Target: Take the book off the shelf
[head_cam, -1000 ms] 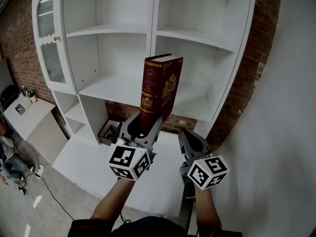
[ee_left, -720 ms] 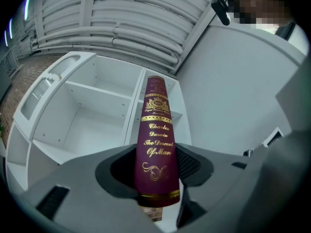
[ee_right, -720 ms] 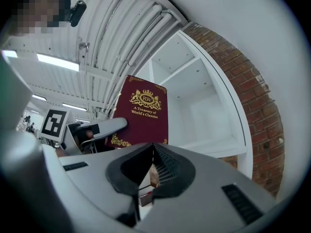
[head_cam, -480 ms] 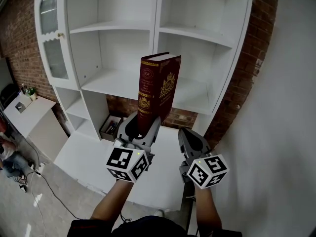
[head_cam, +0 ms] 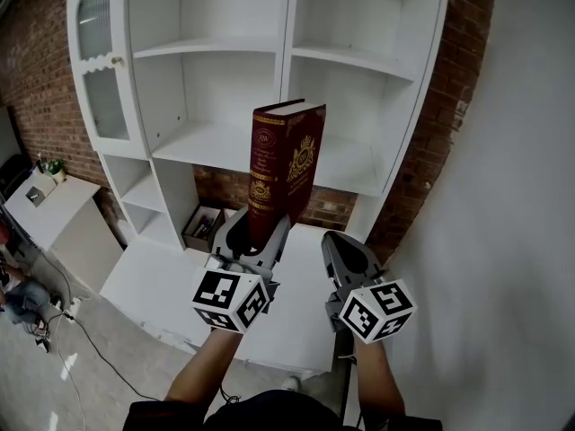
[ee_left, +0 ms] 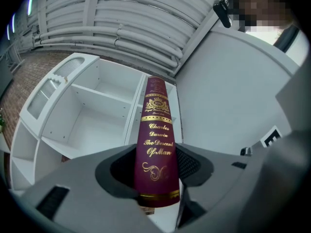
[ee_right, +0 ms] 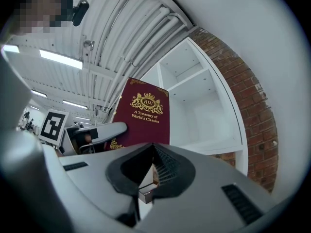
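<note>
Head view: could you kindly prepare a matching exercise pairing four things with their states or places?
Things:
1. dark red hardback book with gold lettering
2. left tongs
3. right tongs
4. white wooden shelf unit

States or places:
A. closed with nothing between
B. stands against the brick wall
C. held upright in front of the shelves
D. clamped on the book's lower end

Pairs: 1-C, 2-D, 3-A, 4-B.

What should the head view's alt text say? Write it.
The left gripper grips a dark red, gold-lettered hardback book upright by its bottom end, in front of a white shelf unit. The right gripper sits beside it, shut on nothing.
</note>
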`<state>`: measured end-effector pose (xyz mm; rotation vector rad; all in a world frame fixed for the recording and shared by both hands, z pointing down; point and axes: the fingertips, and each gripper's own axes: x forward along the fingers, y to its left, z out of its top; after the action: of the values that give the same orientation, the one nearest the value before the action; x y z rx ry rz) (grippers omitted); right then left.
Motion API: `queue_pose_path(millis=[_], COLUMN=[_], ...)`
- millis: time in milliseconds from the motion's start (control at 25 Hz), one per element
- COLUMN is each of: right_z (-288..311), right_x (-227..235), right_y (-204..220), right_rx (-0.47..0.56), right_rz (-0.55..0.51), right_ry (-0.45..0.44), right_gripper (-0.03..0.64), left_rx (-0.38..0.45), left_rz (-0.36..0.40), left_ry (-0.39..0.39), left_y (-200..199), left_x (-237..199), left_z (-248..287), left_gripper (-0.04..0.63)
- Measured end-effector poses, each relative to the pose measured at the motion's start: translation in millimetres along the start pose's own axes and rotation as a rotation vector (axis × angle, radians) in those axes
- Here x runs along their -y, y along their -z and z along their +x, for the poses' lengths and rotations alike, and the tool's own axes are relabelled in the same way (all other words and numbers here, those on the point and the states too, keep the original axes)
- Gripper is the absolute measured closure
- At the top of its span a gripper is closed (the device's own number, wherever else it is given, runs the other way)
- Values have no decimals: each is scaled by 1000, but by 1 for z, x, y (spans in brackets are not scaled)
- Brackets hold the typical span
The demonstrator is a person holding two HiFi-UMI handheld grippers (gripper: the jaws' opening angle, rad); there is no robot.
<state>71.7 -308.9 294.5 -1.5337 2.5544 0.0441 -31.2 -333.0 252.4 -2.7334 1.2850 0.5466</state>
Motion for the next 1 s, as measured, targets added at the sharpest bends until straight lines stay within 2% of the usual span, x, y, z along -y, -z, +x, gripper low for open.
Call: queue_pose_path(millis=[240, 480, 1000], right_z=[-10, -31, -38], right_x=[-18, -59, -69], right_y=[3, 29, 17], right_rx=[-11, 1, -41], right_rz=[0, -13, 27], right_ry=[4, 4, 9], right_gripper=[598, 600, 598], left_rx=[-16, -13, -88], left_rz=[-4, 10, -30], left_ry=[-4, -4, -21], left_y=[3, 20, 17], left_x=[1, -2, 1], left_z=[-27, -86, -99], left_gripper=[371, 371, 371])
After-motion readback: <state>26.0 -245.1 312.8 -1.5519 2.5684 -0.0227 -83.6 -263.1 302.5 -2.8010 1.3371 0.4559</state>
